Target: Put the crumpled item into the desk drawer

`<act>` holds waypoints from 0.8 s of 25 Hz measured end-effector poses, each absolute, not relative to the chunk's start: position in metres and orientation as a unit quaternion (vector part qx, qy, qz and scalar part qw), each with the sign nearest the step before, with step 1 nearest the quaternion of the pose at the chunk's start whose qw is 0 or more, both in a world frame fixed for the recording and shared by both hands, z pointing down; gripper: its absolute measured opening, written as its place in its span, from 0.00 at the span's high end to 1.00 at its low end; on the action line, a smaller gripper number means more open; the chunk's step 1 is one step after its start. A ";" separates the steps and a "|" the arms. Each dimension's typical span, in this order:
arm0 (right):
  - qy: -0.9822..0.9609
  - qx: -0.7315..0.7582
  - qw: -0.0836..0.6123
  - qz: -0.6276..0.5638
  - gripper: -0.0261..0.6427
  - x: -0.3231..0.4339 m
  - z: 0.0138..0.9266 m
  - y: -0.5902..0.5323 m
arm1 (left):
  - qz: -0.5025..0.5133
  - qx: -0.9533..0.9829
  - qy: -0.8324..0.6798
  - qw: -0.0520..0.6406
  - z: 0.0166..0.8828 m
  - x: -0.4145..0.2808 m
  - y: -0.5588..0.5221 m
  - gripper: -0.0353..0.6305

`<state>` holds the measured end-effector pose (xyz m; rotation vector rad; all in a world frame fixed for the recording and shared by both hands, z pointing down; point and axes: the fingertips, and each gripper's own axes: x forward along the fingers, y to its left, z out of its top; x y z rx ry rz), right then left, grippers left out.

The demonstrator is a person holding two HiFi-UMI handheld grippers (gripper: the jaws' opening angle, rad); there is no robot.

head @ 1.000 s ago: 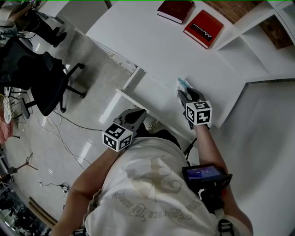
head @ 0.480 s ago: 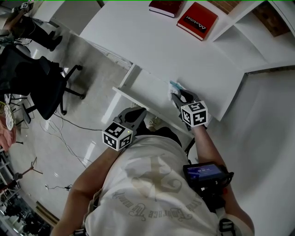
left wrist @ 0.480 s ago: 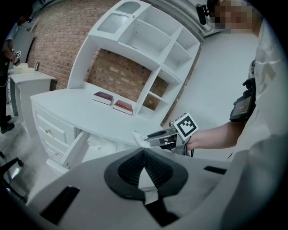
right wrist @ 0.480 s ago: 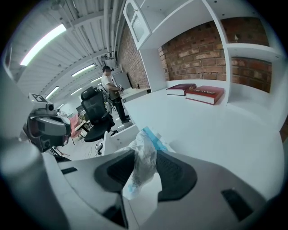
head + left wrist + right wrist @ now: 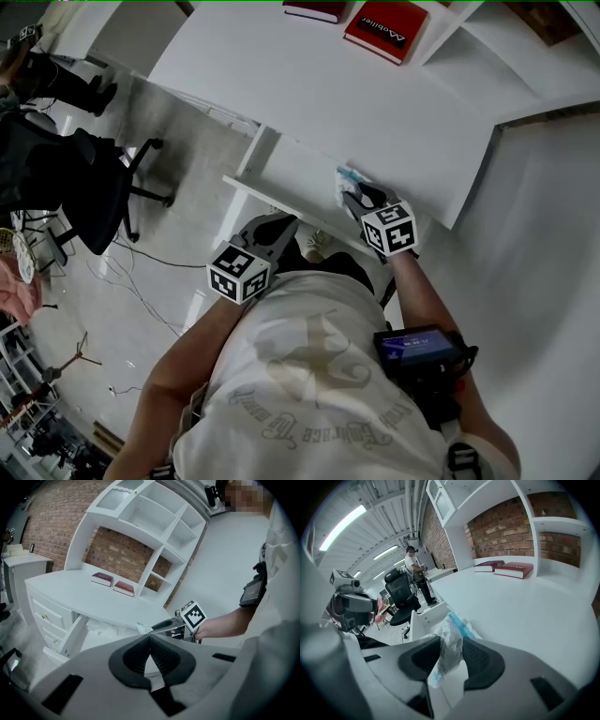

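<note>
We hold the crumpled wrapper (image 5: 345, 177) clamped in the right gripper's (image 5: 352, 195) fingers at the worktop (image 5: 309, 84) edge. The open drawer (image 5: 281, 173) lies just below, toward our empty left gripper (image 5: 274, 228), whose fingers are together.

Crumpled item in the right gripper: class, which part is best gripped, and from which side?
Probably grip the crumpled item at its bunched middle, from the person's side, as the right gripper does. The clear plastic is gathered thickest there, giving the jaws bulk to pinch; its loose blue-edged end sticks out ahead, near the open drawer.
</note>
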<state>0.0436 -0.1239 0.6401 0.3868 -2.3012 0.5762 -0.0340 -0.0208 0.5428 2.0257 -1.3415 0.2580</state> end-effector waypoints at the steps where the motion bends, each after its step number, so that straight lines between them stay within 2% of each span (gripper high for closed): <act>1: -0.892 0.151 0.362 0.225 0.71 0.046 0.642 -0.123 | 0.100 0.781 -0.514 0.342 0.543 -0.033 -0.022 0.92; 20: -0.871 0.163 0.390 0.252 0.72 0.080 0.694 -0.110 | 0.108 0.788 -0.494 0.352 0.554 -0.014 -0.030 0.92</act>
